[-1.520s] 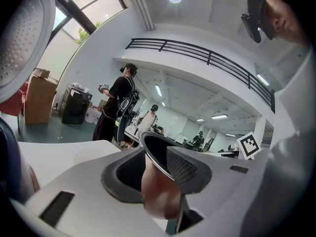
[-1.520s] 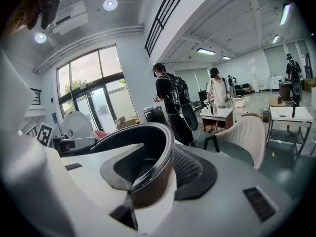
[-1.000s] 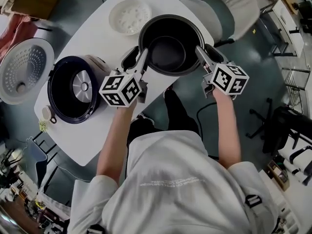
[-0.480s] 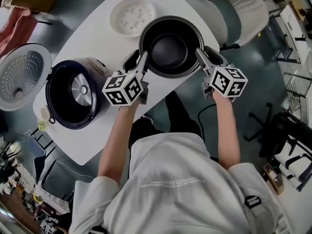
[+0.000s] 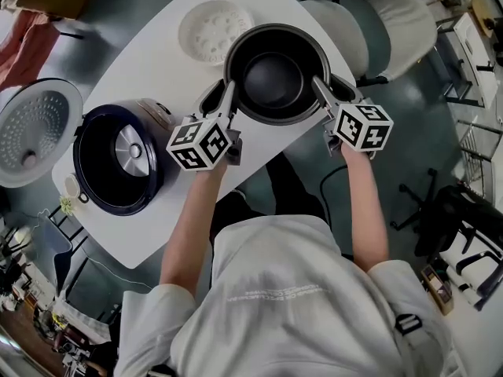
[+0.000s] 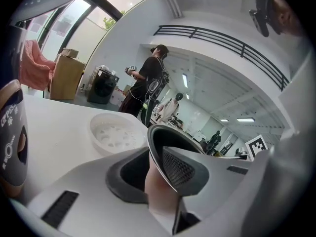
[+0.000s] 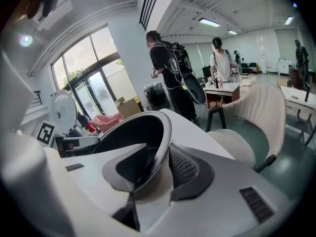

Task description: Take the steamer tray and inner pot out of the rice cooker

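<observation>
Inner pot (image 5: 271,77), rim gripped by jaws of left gripper (image 5: 226,94) and right gripper (image 5: 322,89) — just closing, rice cooker (image 6: 11,132) label illegible

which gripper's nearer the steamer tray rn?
Left. Left gripper grips the inner pot by the rim nearest the steamer tray; right gripper grips the opposite rim, pot between. Both grippers' jaws have just been closing.

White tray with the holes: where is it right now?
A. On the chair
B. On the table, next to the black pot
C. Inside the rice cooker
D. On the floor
B: the tray lies flat on the white table, right beside the black pot, and nothing is holding it.
</observation>
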`<state>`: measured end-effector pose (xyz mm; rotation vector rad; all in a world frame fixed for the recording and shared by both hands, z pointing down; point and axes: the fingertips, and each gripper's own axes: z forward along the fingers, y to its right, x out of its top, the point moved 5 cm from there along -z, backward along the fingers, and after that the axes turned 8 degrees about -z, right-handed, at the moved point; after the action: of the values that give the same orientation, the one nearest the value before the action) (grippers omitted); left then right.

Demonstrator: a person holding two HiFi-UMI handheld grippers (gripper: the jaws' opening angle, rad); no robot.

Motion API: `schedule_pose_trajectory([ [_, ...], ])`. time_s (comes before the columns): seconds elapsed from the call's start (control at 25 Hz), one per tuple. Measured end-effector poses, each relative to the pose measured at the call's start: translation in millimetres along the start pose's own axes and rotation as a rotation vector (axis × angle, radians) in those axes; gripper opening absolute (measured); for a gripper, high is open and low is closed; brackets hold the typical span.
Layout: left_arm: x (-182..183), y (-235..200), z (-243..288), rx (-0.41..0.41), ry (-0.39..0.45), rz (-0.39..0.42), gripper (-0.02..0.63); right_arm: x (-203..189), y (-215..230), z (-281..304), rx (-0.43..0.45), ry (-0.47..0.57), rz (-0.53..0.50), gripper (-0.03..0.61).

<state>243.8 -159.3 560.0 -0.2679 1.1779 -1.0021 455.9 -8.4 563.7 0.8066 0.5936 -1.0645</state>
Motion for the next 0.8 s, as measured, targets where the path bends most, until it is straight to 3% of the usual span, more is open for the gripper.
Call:
schedule_pose_trajectory([
  [0.2, 2.3, -0.9, 6.0, -0.02, 0.014, -0.033, 0.092, 4.3, 5.1, 9.0, -0.01, 0.046, 0.046, 0.136],
  [0.56, 7.4, -3.1, 9.5, 0.062, 0.03, -0.023, 0.106, 26.7, 12.0, 43.6, 0.044, 0.012, 0.016, 0.116],
  [0.8, 22.6, -3.2, -4.4, 0.143, 0.036, 0.053, 0.112, 35.2, 7.2, 55.5, 0.081, -0.08, -0.047, 0.179],
])
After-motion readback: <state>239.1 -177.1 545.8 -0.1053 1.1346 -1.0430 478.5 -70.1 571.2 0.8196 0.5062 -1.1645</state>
